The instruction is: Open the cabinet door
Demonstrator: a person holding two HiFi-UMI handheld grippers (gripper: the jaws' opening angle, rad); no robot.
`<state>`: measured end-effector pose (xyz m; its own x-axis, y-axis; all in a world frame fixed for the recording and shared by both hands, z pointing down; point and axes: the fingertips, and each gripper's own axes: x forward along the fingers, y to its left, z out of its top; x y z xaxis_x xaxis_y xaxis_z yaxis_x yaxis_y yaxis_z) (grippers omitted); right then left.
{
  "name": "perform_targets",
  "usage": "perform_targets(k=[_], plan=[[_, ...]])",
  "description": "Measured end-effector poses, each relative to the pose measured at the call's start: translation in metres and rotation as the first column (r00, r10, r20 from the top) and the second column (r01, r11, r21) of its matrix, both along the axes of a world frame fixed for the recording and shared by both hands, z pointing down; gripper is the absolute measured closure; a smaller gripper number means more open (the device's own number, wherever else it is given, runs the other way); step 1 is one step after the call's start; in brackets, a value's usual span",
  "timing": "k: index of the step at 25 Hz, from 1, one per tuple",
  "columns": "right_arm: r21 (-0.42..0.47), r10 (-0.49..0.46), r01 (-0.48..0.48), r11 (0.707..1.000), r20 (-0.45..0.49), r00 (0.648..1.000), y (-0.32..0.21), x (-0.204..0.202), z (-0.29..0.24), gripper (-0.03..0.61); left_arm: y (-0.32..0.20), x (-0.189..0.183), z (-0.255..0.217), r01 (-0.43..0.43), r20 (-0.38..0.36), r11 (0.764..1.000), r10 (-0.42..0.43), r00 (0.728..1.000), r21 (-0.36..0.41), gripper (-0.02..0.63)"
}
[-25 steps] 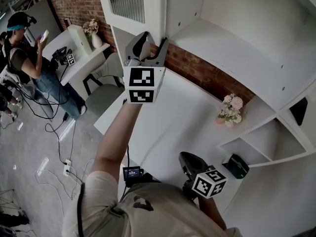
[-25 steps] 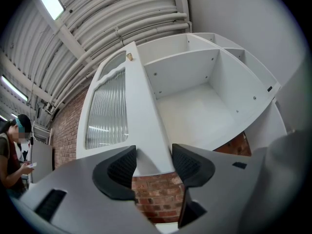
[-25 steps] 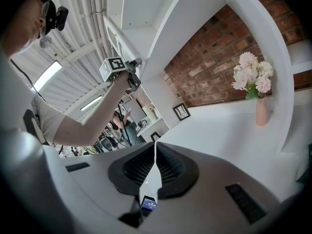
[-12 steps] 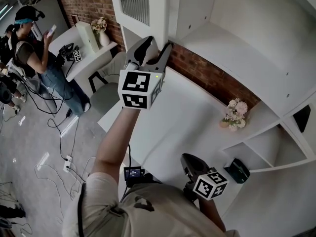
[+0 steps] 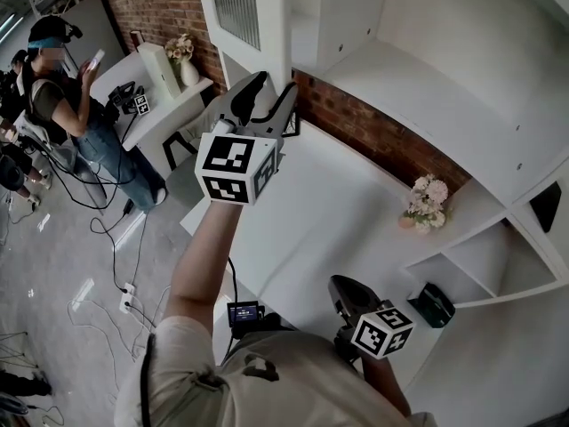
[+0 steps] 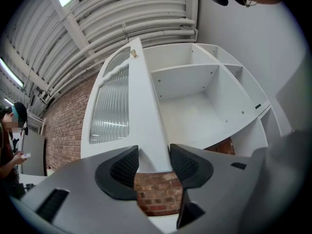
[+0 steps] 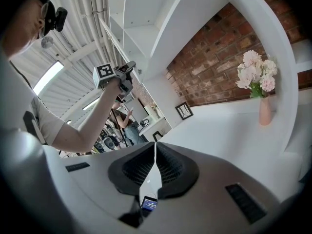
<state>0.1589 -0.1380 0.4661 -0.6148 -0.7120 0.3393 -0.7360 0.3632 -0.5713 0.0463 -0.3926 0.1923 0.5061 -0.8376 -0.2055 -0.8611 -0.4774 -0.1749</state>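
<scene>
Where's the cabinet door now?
Head view, upper left: cabinet door ajar, lower edge between the left gripper's jaws, which have just been closing on it.

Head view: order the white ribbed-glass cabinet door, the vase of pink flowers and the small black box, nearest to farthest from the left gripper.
1. White ribbed-glass cabinet door: edge between the left gripper's jaws, which have just been closing.
2. Vase of pink flowers: right, on the white desk.
3. Small black box: lower right, in a cubby.
</scene>
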Motion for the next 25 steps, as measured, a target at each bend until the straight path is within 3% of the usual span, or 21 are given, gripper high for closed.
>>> perform_targets(k=[6, 15, 25], plan=[[0.0, 0.002, -0.002, 1.0, 0.001, 1.0, 0.002, 0.001, 0.0, 0.546, 0.01, -0.011, -0.001, 0.008, 0.027, 1.0, -0.008, 1.0, 0.011, 0.4], [-0.003, -0.011, 0.011, 1.0, 0.007, 1.0, 0.003, -0.003, 0.001, 0.546, 0.02, -0.029, 0.001, -0.03, -0.039, 0.998, 0.028, 0.999, -0.047, 0.4], [-0.005, -0.066, 0.066, 0.998, 0.014, 0.998, 0.006, -0.022, 0.0, 0.546, 0.036, -0.055, 0.0, -0.026, -0.046, 0.997, 0.023, 0.999, -0.066, 0.4]])
